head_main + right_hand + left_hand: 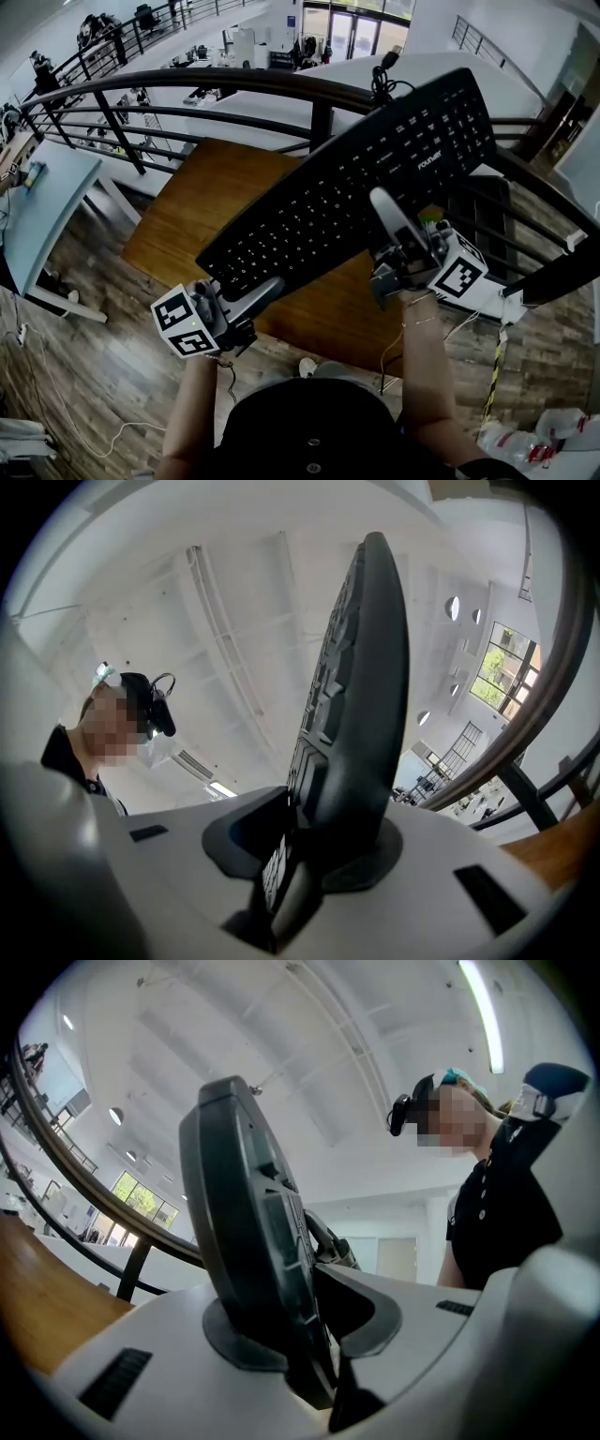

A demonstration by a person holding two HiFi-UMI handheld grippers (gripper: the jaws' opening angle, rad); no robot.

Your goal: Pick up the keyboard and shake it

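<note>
1. Holding the black keyboard (356, 178) aloft above the wooden table (206, 206), touching nothing below; tilted, keys facing up, with the cable (382, 77) end raised toward the black railing (234, 86).
2. Clamped at its lower left corner between the jaws of the left gripper (267, 289); pinched across the thin edge.
3. Clamped further along the near edge by the right gripper (384, 206); closed on the keyboard likewise.

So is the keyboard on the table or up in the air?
Up in the air, tilted: the left gripper and right gripper clamp the keyboard above the wooden table.
</note>
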